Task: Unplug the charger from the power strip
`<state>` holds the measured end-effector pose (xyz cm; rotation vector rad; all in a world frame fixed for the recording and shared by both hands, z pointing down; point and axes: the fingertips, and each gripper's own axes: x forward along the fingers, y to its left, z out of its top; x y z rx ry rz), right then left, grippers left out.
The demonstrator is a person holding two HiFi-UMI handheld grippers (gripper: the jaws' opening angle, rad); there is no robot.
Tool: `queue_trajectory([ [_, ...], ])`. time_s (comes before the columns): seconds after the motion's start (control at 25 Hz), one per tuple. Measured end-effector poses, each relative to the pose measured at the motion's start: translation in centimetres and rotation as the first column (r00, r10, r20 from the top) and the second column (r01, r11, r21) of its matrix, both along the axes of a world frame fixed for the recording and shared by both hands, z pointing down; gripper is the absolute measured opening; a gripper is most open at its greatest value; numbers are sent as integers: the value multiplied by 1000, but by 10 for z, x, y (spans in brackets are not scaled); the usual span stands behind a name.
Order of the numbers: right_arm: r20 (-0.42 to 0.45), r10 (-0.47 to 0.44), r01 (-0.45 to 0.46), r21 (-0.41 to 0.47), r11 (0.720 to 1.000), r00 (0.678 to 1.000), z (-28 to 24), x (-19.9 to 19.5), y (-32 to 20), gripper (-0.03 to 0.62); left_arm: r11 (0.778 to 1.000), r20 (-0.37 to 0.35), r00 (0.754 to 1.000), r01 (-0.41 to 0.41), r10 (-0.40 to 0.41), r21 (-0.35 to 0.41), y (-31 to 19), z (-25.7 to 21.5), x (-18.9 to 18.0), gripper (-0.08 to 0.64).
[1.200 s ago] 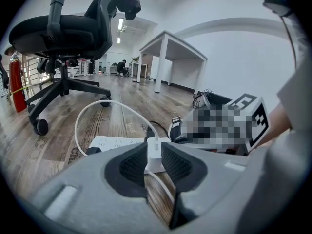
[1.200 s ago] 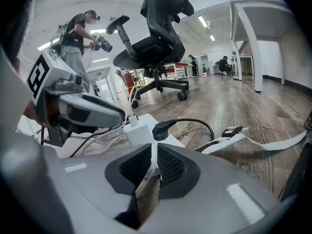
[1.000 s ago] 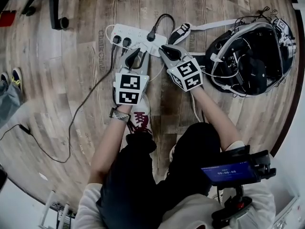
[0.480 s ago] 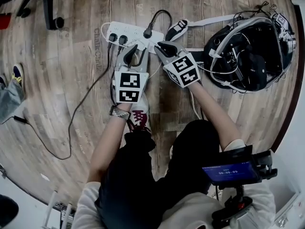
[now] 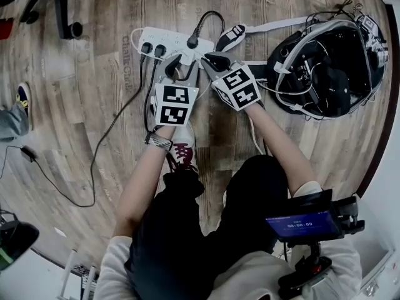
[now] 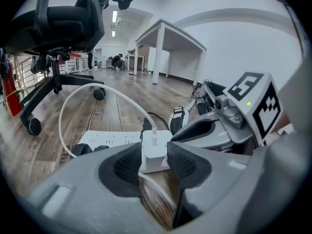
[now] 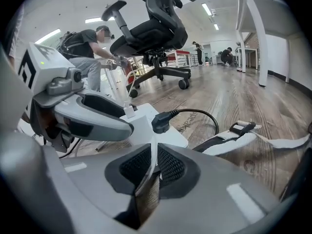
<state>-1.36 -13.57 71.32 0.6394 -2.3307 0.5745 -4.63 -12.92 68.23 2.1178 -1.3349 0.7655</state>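
Observation:
A white power strip (image 5: pixel 169 40) lies on the wooden floor with three black plugs in it. A white charger (image 6: pixel 155 152) stands at the strip's near end, and its white cable (image 6: pixel 97 94) loops up and away. My left gripper (image 6: pixel 155 164) straddles the charger; its jaws have just been opening and stand wide, with the charger between the pads. In the head view the left gripper (image 5: pixel 181 62) hides most of the charger. My right gripper (image 5: pixel 214 59) sits close beside it at the strip's right end. The right gripper (image 7: pixel 152 167) is nearly closed, with a thin white cable (image 7: pixel 146 179) pinched between its pads.
A black plug (image 5: pixel 192 42) with a looping black cord sits in the strip beside the grippers, and two more (image 5: pixel 154 50) sit further left. A strap with a buckle (image 5: pixel 234 37) and an open black bag (image 5: pixel 325 67) lie to the right. An office chair base (image 5: pixel 65 11) stands at upper left.
The left gripper's jaws have spread wider around the charger. Both grippers stay at the strip's near end; the right one has not visibly changed.

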Motion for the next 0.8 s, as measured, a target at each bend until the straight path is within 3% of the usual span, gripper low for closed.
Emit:
queue_trajectory([
  [0.28,4,1,-1,-1,1000,1000,0,0,0,38,999,-35,999,35,-36,-15,-3,4,-1,150],
  [0.44,5,-10,10,0,1000,1000,-1,-1,3,49,995,-119,988,89,-93,-37,-2,4,-2,150],
  [0.6,4,-16,16,3,1000,1000,-1,-2,3,58,993,-154,982,105,-112,-56,-3,3,-3,150],
  [0.72,2,-19,19,3,1000,1000,-1,-2,3,60,994,-136,986,92,-98,-52,-3,3,-4,150],
  [0.8,1,-23,23,3,1000,1000,-1,-3,5,60,998,-75,996,55,-57,-30,-1,3,-4,146],
])
